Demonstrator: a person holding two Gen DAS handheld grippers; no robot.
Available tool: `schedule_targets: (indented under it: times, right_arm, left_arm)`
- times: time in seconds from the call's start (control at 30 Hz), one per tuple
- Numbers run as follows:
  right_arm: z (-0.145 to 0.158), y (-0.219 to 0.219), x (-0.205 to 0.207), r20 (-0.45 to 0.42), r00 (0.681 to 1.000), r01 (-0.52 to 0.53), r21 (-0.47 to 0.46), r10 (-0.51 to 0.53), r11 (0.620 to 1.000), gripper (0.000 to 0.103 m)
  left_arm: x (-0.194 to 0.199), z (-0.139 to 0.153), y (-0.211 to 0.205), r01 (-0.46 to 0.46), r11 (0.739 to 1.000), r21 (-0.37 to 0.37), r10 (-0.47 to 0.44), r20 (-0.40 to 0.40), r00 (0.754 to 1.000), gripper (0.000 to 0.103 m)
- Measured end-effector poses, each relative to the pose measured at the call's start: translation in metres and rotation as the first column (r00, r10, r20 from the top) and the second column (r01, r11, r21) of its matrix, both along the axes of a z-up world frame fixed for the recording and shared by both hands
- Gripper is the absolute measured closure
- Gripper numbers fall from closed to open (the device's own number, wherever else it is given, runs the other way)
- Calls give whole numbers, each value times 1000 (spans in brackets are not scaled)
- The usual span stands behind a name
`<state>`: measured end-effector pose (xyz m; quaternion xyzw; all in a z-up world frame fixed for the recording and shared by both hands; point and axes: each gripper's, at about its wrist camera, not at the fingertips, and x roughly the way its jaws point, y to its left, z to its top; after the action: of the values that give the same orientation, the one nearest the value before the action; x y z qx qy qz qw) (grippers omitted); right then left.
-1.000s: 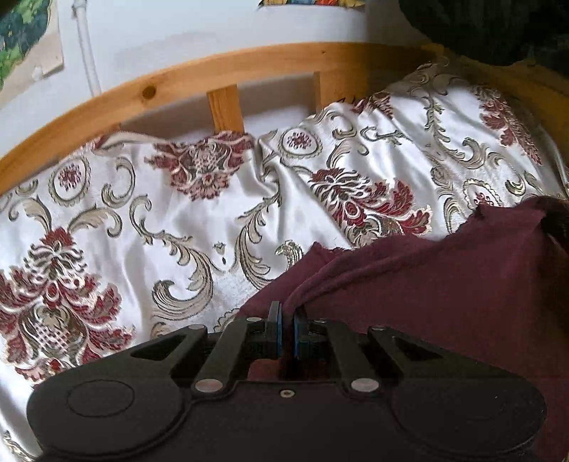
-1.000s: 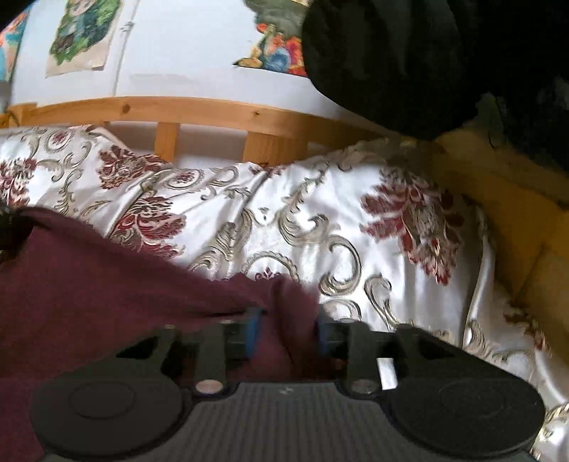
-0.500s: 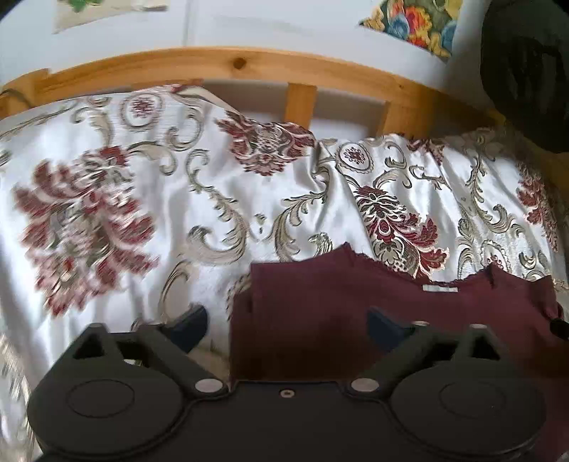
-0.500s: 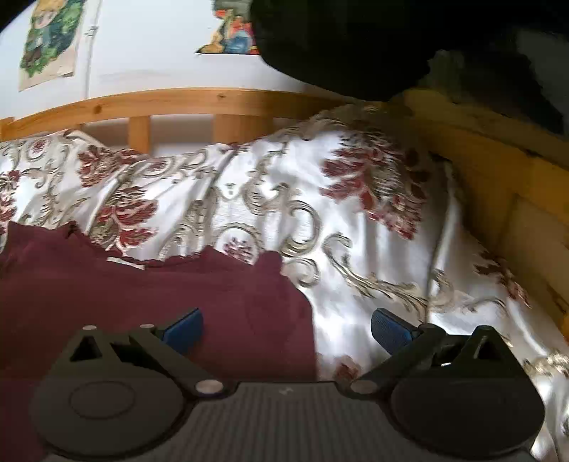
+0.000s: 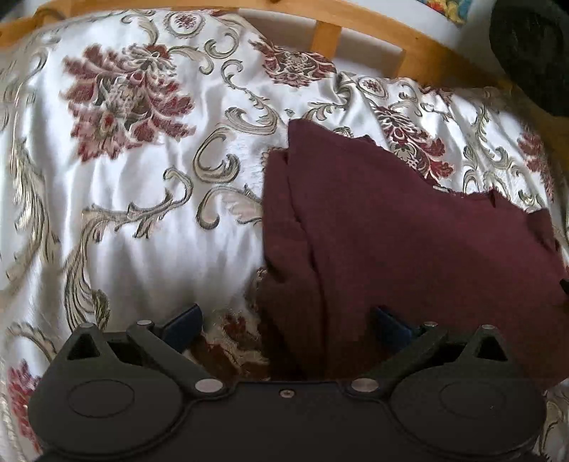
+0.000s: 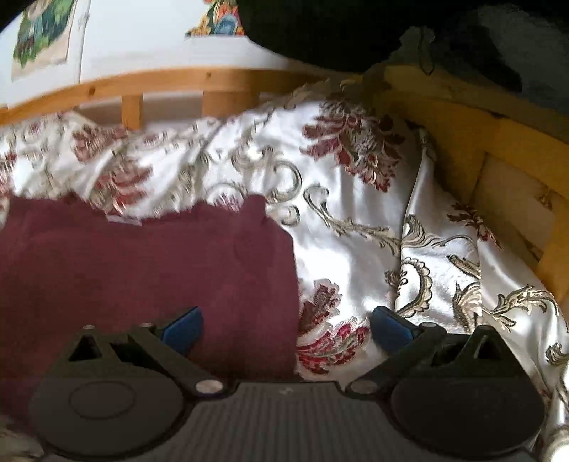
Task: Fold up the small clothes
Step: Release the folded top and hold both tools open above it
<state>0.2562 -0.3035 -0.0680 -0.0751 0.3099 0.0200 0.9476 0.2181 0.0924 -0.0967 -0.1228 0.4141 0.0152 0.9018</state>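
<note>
A dark maroon garment [image 5: 409, 231] lies spread on the patterned bedspread [image 5: 142, 213], its left side doubled into long folds. My left gripper [image 5: 286, 320] hovers over the garment's near left edge. Its jaws are opening wide, and the cloth lies under them without either pad pressing on it. In the right wrist view the same garment [image 6: 142, 266] fills the lower left. My right gripper [image 6: 286, 323] stands open across its right edge, one blue pad [image 6: 185, 327] over the cloth and the other over the bedspread [image 6: 355, 248].
A wooden bed rail [image 5: 355, 32] curves along the back, and a wooden side rail [image 6: 462, 117] runs down the right. A dark bulky mass [image 6: 355, 28] hangs over the far right corner. Pictures [image 6: 39, 39] are stuck on the white wall.
Both grippers let go of the maroon garment and their jaws spread wide. The garment now lies flat on the bedspread. The left gripper has swung toward the garment's left edge and sunk.
</note>
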Motion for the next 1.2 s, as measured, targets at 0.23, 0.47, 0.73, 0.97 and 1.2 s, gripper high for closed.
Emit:
schedule_targets:
  times: [0.23, 0.47, 0.73, 0.97, 1.2]
  right_arm:
    - [-15, 12, -4, 65, 998, 31, -65, -27, 997, 0]
    - [-19, 15, -3, 86, 996, 44, -84, -37, 996, 0]
    - [-19, 15, -3, 91, 995, 44, -88, -36, 995, 0]
    - [-20, 15, -3, 93, 995, 44, -88, -35, 995, 0]
    - [-17, 16, -1, 78, 996, 42, -96, -35, 994, 1]
  left_arm:
    - [-22, -15, -8, 13, 998, 63, -21, 132, 991, 1]
    - [-29, -19, -13, 10, 996, 91, -26, 175, 984, 1]
    - [-29, -19, -13, 9, 996, 88, -24, 178, 984, 1]
    - [-29, -19, -12, 9, 996, 88, -24, 178, 984, 1]
    - [-29, -20, -12, 9, 996, 89, -25, 177, 984, 1]
